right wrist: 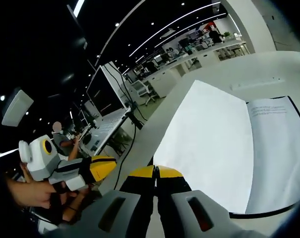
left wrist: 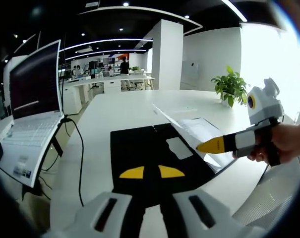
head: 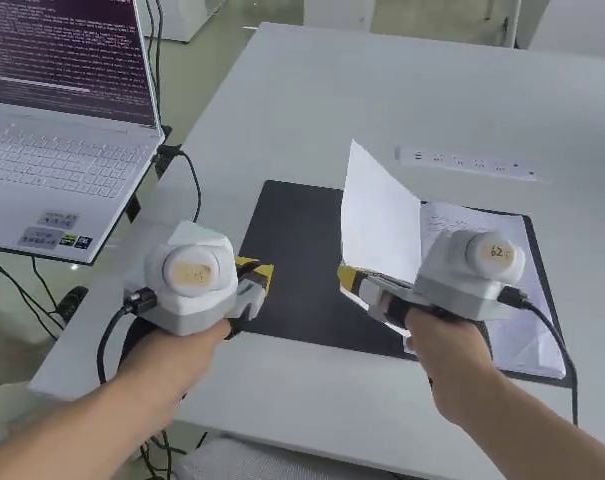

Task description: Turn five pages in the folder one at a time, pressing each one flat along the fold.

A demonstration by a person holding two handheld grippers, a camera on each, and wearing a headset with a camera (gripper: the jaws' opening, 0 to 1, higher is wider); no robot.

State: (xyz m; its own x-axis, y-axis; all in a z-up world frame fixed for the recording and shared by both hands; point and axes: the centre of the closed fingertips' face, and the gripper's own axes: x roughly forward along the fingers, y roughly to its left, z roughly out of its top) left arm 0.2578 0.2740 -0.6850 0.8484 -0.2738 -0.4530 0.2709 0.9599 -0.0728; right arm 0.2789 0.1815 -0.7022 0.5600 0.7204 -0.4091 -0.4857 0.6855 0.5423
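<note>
The black folder (head: 292, 270) lies open in the middle of the head view on the white table (head: 382, 90). One plain white sheet (head: 380, 225) stands up from its fold. My right gripper (right wrist: 155, 173) is clamped on that sheet's lower edge, yellow tips pressed together at the bottom centre of its own view. A printed page (right wrist: 273, 144) lies flat to the right of it. My left gripper (left wrist: 151, 172) hovers over the folder's left half at lower centre, tips slightly apart and gripping nothing. A white power strip (head: 467, 163) lies beyond the folder at upper right. An open silver laptop (head: 62, 150) fills the upper left.
</note>
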